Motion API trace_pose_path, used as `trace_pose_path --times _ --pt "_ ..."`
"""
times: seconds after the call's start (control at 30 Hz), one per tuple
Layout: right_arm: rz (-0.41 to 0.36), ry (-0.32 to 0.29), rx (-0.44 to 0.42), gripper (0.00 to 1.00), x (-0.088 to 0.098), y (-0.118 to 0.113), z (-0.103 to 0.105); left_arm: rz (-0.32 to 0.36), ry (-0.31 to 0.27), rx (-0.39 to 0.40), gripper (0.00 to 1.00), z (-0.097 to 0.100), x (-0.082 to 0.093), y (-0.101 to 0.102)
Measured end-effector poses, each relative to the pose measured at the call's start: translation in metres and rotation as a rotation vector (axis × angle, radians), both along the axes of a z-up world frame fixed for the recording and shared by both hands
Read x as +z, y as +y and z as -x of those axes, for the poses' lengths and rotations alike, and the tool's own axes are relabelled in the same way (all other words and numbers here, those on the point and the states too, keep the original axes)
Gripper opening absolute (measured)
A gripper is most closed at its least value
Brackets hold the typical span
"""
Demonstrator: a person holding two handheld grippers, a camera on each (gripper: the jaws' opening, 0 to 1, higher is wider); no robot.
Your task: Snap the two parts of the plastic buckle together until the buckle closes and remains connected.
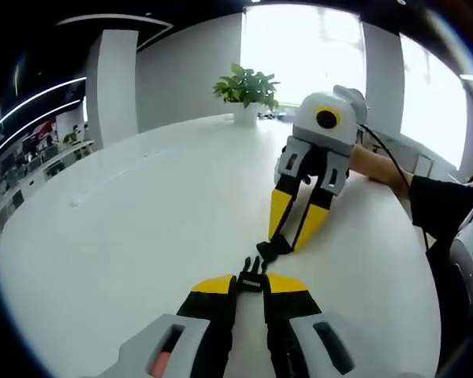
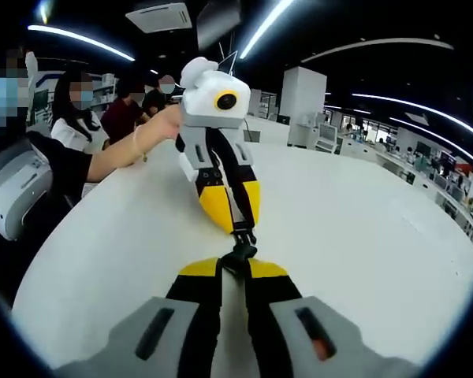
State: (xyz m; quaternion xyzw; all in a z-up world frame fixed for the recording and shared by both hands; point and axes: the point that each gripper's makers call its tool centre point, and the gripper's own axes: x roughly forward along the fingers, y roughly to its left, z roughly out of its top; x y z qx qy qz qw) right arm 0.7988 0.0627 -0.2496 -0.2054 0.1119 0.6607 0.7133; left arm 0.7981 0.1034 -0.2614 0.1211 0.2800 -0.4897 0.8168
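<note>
Grip: your left gripper [image 1: 251, 281] clamps the black pronged plastic buckle half [image 1: 252, 271]; your right gripper [image 1: 296, 236] clamps the black socket half [image 1: 273, 248].
Alignment: prongs face socket, near, apart, above the white tabletop [image 1: 142, 213].

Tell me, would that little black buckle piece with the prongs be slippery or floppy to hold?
The pronged buckle half looks like rigid moulded plastic, so probably stiff, and light for its size. Its smooth surface may slip, though the left gripper seems clamped on it. The other buckle half sits in the right gripper.

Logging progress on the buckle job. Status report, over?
Left tool shut on pronged buckle half. Right tool shut on socket half. Halves close, not yet joined. White table between them unobstructed.
</note>
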Motion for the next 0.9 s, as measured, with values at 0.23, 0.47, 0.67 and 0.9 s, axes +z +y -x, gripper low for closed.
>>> trace_pose_path --times 0.23,0.47,0.67,0.9 --pt "0.002 -0.008 -0.006 0.12 0.0001 -0.0006 -0.0011 -0.001 0.000 -0.001 0.13 0.0008 0.0000 -0.0008" --pt "0.003 -0.013 -0.009 0.12 0.0001 -0.0014 -0.0020 -0.001 0.000 -0.002 0.13 0.0016 0.0001 -0.0016" --pt "0.009 -0.025 -0.012 0.12 0.0005 -0.0027 -0.0034 -0.002 0.000 -0.005 0.13 0.0026 0.0002 -0.0022" --pt "0.015 -0.036 -0.019 0.12 0.0003 -0.0042 -0.0045 -0.004 -0.001 -0.006 0.13 0.0030 0.0001 -0.0022"
